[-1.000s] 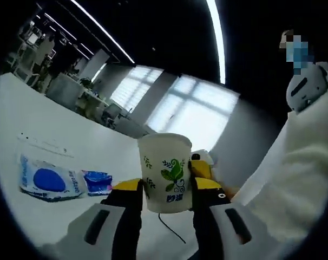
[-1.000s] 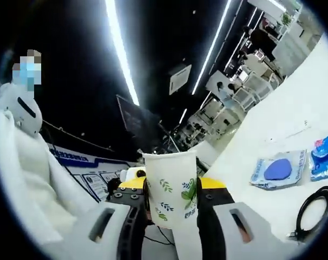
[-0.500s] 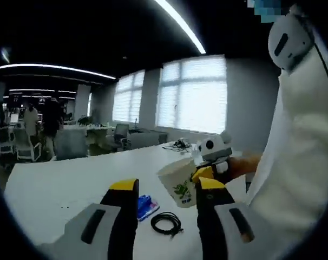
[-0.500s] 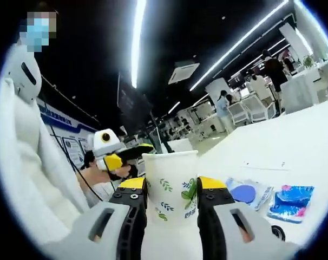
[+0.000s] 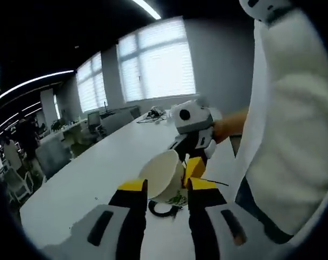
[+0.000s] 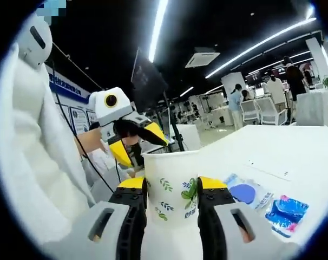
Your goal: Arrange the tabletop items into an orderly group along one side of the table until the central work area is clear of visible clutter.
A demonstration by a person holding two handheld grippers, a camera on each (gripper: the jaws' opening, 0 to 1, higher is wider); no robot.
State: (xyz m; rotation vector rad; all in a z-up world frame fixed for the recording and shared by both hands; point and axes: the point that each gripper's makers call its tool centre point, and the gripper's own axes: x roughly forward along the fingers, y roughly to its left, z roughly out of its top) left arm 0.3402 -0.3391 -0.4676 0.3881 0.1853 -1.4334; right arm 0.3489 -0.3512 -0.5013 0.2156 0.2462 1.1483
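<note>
While the right claw (image 6: pixel 171 190) clamps the cup (image 6: pixel 172 187) aloft, the left claw (image 5: pixel 162 189) hangs empty, jaws apart; packets (image 6: pixel 245 191) and cable (image 5: pixel 163 208) lie scattered on the counter (image 5: pixel 93 173), so tidying looks barely started.

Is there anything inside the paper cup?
In the left gripper view the paper cup, clamped by the right tongs, tips its mouth toward the camera. The inner wall looks plain white and empty. The deepest part of the bottom is hidden behind the left tongs.
</note>
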